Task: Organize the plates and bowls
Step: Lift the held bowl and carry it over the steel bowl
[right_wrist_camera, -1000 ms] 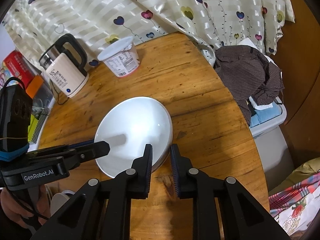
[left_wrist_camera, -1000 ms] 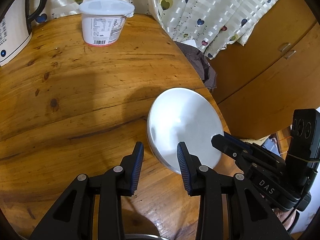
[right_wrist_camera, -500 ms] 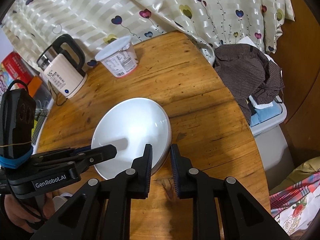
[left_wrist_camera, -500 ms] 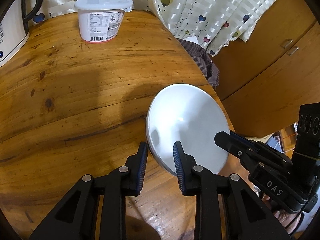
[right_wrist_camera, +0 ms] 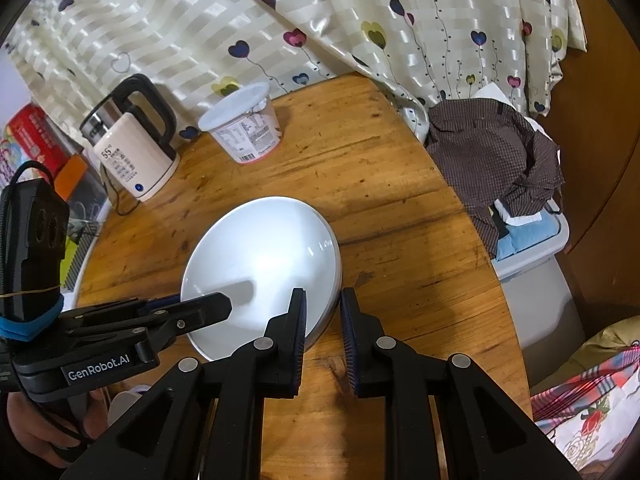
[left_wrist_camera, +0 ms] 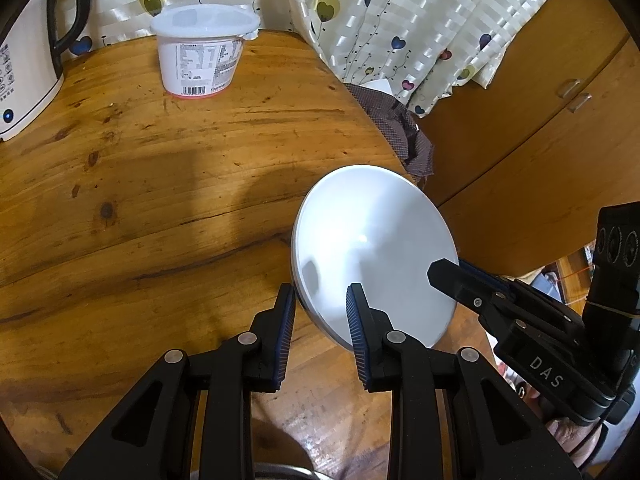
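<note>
**White bowl held at its rim by both claws**

Wood grain runs across the round bench (left_wrist_camera: pixel 160 200), which fills the ground ahead of both claws. Far ahead and to the left of the left claw (left_wrist_camera: pixel 319 294) stands a cream electric kettle (right_wrist_camera: pixel 132 160) with a black handle. Just right of it sits a white plastic tub (left_wrist_camera: pixel 200 56) with its lid on and a printed label. Behind both hangs a pale curtain (right_wrist_camera: pixel 320 20) printed with hearts.

The white bowl (left_wrist_camera: pixel 376 240) lies directly at the claw tips, near the bench's right edge. The left claw is closed onto the bowl's near-left rim, with one pad against the outer wall and the other inside the bowl. The right claw (right_wrist_camera: pixel 323 296) pinches the rim on the opposite side, its jaws drawn narrow, one pad inside and one outside. From each wrist view the other claw reaches in over the bowl from the side. Whether the bowl rests on the bench or is raised off it cannot be told.

A hand (right_wrist_camera: pixel 36 436) grips the left claw's handle. Beyond the bench, ahead and to the right of the right claw, a brown checked cloth (right_wrist_camera: pixel 492 156) lies heaped on a grey bin (right_wrist_camera: pixel 536 280). A wooden cabinet (left_wrist_camera: pixel 520 140) stands further right.
</note>
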Available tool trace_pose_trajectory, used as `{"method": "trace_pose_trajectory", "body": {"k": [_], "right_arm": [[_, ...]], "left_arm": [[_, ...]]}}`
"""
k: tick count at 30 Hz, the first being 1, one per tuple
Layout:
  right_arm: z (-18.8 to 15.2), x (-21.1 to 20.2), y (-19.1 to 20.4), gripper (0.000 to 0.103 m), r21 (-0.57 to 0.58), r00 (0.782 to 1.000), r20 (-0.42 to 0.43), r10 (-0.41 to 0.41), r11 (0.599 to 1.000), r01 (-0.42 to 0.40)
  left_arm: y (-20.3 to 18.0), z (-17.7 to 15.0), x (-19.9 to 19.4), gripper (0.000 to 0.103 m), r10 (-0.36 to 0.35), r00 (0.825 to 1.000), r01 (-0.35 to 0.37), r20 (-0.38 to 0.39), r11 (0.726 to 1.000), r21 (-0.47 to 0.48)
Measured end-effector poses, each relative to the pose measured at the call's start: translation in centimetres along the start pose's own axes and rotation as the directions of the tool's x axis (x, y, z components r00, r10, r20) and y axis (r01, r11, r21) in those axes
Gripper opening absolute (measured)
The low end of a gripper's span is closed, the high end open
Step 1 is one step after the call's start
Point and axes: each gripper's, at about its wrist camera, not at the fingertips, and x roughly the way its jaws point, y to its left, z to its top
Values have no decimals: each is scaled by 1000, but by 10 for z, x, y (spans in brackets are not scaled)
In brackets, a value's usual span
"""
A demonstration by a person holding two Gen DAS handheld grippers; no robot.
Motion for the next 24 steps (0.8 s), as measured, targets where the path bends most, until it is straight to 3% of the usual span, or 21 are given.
{"method": "trace_pose_trajectory", "body": {"k": [24], "right_arm": [[-22,-51,52,17,-57,998,45,39,998,-36]], "left_arm": [[-1,-39,-74,28,23,996,-22,85,1000,-6]]}}
